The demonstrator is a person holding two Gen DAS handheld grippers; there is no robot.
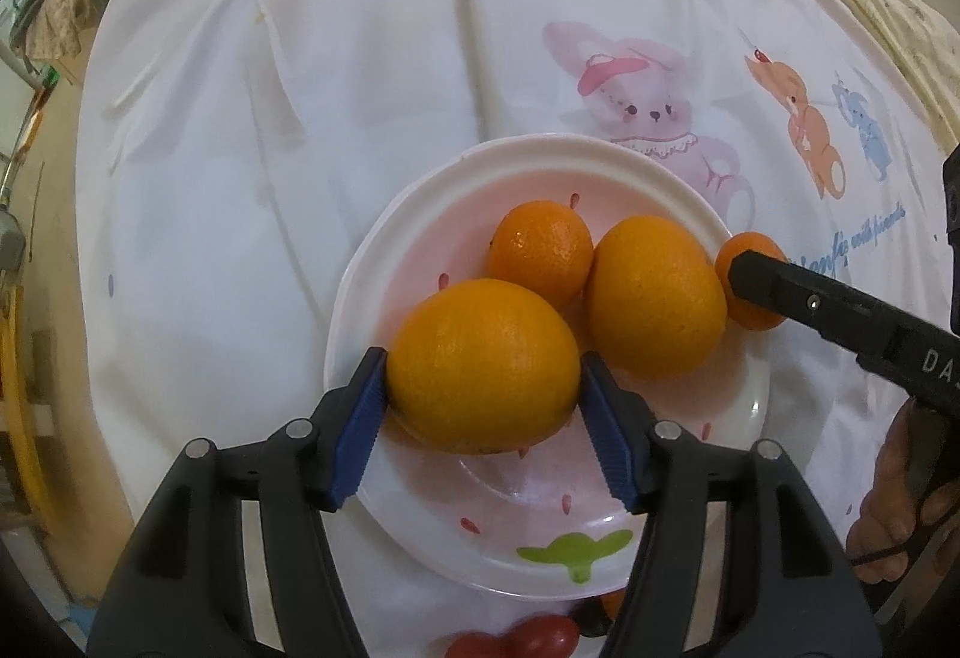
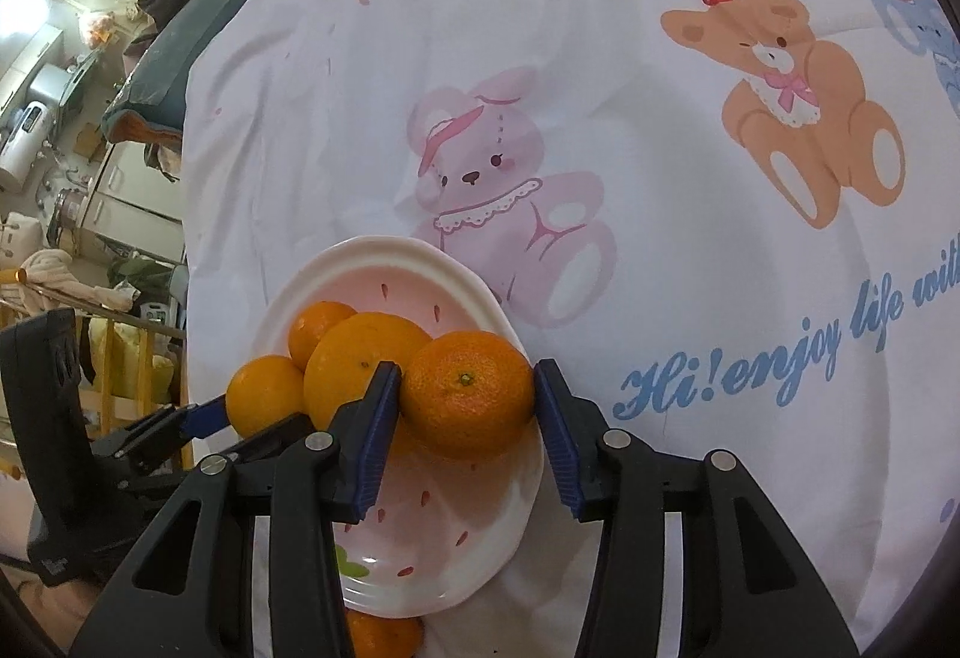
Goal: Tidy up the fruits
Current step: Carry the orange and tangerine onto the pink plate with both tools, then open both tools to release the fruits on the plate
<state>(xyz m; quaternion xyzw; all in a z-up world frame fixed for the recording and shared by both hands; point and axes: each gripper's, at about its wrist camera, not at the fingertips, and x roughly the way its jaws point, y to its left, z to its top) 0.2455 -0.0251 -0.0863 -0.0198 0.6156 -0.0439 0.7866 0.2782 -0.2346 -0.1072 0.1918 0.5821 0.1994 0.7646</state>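
Big orange (image 1: 483, 367) sits between the left gripper (image 1: 480, 388) pads: left pad touching its skin, right pad at its edge, contact there hard to judge. Jaws about half open. Orange appears to rest in the plate (image 1: 360, 298), near side.

Ahead of the left gripper, in the plate: a second orange (image 1: 654, 295) to the right, a small mandarin (image 1: 540, 247) behind, both close against the big one.

Right gripper (image 2: 465, 400) straddles a mandarin (image 2: 468, 394) at the plate's right rim. Left pad against the fruit, right pad just at its side; jaws partly open. Whether the mandarin is gripped or already set down, cannot tell. From the left wrist view this gripper comes in from the right, its black finger (image 1: 780, 292) across that mandarin.

Below the left gripper, off the plate: red cherry tomatoes (image 1: 528, 637), partly hidden. Under the right gripper, another orange fruit (image 2: 384, 634) beside the plate's near rim.

All lies on a white bed sheet (image 1: 300, 117) printed with cartoon bears. A hand (image 1: 900, 508) shows at the right edge.
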